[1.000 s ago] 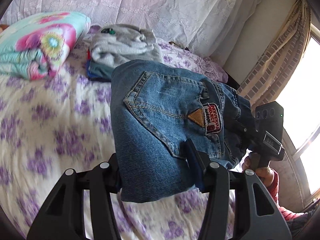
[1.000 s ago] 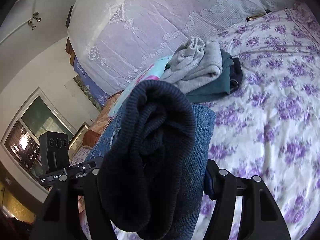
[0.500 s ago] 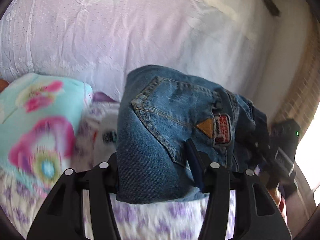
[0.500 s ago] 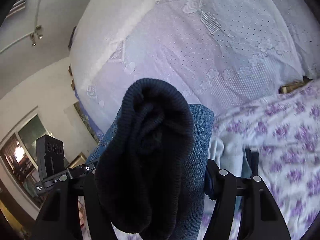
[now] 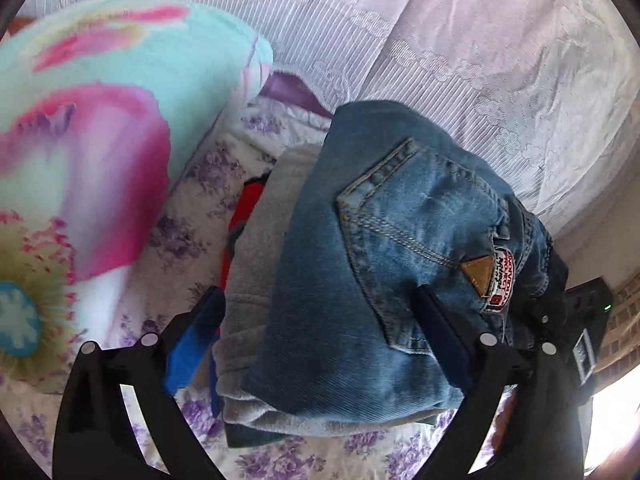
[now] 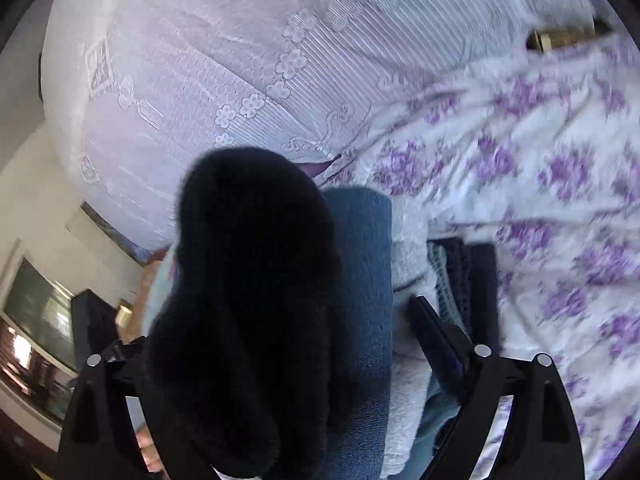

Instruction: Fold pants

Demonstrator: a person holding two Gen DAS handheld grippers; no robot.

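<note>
Behind, a white lace cover [image 5: 460, 32] backs the purple-flowered sheet [image 6: 560, 168].

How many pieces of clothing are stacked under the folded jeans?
3 visible beneath the jeans: a grey sweater directly below, a red garment at its left, something dark green lowest. More may be hidden.

A bed under a white sheet printed with purple flowers [image 6: 540, 168] fills the room — behind it rises a pale lace-patterned cover [image 5: 460, 40]. Left of the bed, a cream wall [image 6: 36, 200] and a dark window [image 6: 36, 312]; bright daylight.
</note>
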